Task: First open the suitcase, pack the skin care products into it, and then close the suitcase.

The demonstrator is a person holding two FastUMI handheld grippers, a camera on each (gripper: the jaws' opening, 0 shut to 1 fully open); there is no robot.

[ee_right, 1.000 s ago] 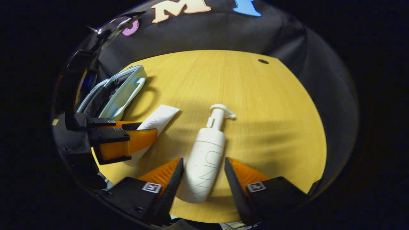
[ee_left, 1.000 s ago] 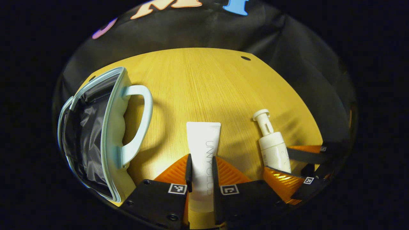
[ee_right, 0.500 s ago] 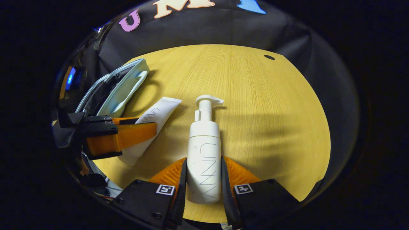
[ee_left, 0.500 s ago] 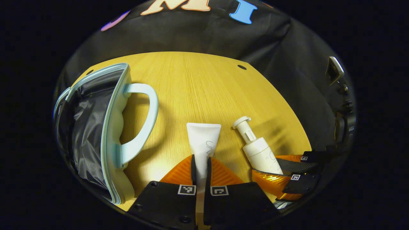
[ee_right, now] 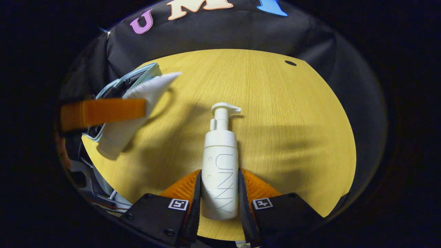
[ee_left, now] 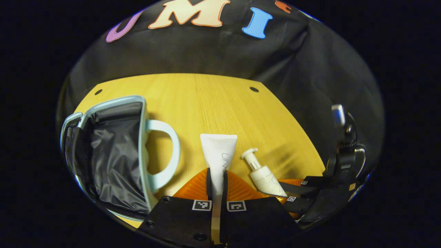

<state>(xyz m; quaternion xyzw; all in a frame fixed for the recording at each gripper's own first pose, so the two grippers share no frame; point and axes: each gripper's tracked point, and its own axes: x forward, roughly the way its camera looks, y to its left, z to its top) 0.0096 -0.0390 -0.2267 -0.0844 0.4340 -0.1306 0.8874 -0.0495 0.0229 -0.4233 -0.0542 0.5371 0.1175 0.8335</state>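
Observation:
My left gripper [ee_left: 216, 179] is shut on a white tube [ee_left: 219, 156] and holds it lifted off the wooden table [ee_left: 213, 100]. In the right gripper view that tube [ee_right: 137, 103] hangs above the table, pinched by an orange finger [ee_right: 103, 112]. The light blue suitcase [ee_left: 113, 155] lies open at the left, its dark lining showing and its handle [ee_left: 165, 151] toward the tube. My right gripper [ee_right: 217, 182] is shut on a white pump bottle [ee_right: 220, 165] lying on the table. In the left gripper view the pump bottle [ee_left: 262, 174] sits between the other gripper's orange fingers.
The black cloth wall rises behind the round table. A small dark hole [ee_right: 290, 63] marks the table's far right part. The suitcase [ee_right: 134, 77] lies at the table's left edge in the right gripper view. Cables and dark gear show below the table's near left edge [ee_right: 100, 196].
The left gripper closed on the tube and raised it off the table. The right gripper closed on the pump bottle, which swung straight between its fingers.

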